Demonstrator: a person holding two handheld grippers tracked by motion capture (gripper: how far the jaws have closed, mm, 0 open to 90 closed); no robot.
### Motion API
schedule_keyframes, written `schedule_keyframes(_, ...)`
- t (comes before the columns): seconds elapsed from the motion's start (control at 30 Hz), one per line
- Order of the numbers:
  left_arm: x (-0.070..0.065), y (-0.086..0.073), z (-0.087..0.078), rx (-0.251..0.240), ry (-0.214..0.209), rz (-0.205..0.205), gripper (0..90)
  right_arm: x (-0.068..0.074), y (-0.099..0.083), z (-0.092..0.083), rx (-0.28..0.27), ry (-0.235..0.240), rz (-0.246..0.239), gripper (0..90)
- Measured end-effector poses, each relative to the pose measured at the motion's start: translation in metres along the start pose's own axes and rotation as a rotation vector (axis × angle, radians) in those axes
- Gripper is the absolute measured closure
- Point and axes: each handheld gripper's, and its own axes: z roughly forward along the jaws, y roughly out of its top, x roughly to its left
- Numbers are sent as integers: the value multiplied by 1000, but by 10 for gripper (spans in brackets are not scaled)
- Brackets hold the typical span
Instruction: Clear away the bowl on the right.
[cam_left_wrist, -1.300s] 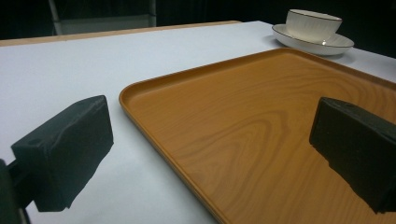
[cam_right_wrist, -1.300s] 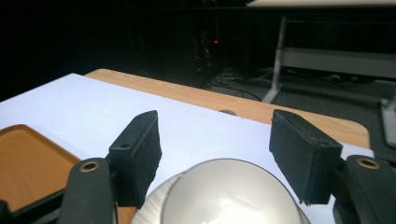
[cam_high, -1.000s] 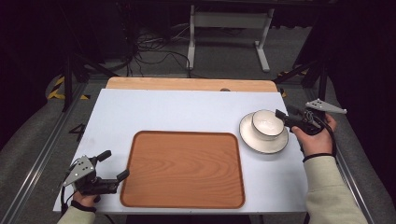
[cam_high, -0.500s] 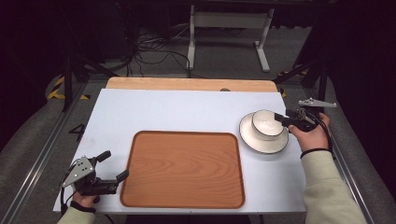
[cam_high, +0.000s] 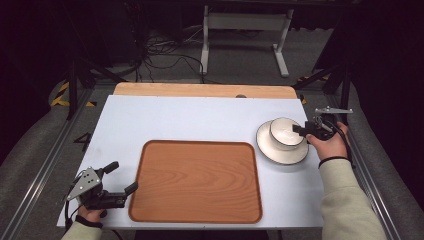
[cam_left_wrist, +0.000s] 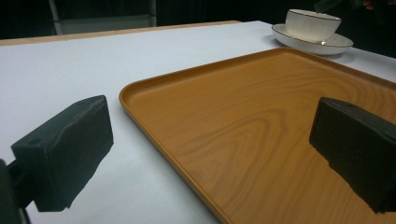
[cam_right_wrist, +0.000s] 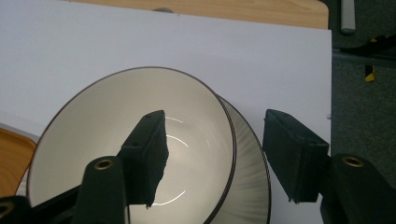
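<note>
A white bowl (cam_high: 284, 131) stands on a white plate (cam_high: 280, 157) at the table's right side. My right gripper (cam_high: 298, 129) is at the bowl's right rim. In the right gripper view one jaw hangs inside the bowl (cam_right_wrist: 93, 140) and the other outside, above the plate (cam_right_wrist: 252, 186). The rim lies between the right gripper's (cam_right_wrist: 215, 126) jaws, which have just opened a little; the pads stand clear of it. A wooden tray (cam_high: 195, 180) lies empty at the middle front. My left gripper (cam_high: 123, 176) rests open beside the tray's left edge (cam_left_wrist: 154, 116), holding nothing.
The white tabletop (cam_high: 175, 120) has a bare wooden strip (cam_high: 200, 90) along its far edge. Behind the table a metal stand (cam_high: 245, 30) and cables (cam_high: 165, 55) sit on the dark floor. The left gripper view shows the bowl (cam_left_wrist: 312, 23) far across the tray.
My right gripper has moved left and down onto the bowl's rim. The left gripper, tray, bowl and plate have stayed where they were.
</note>
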Motion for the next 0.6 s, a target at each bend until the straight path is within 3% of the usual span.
schedule_keyframes(0.17, 0, 0, 0, 0, -1, 0, 3, -2, -7, 8, 23, -5, 21, 406)
schedule_keyframes(0.6, 0, 0, 0, 3, -1, 1, 3, -6, -16, 18, 106, -13, 110, 573)
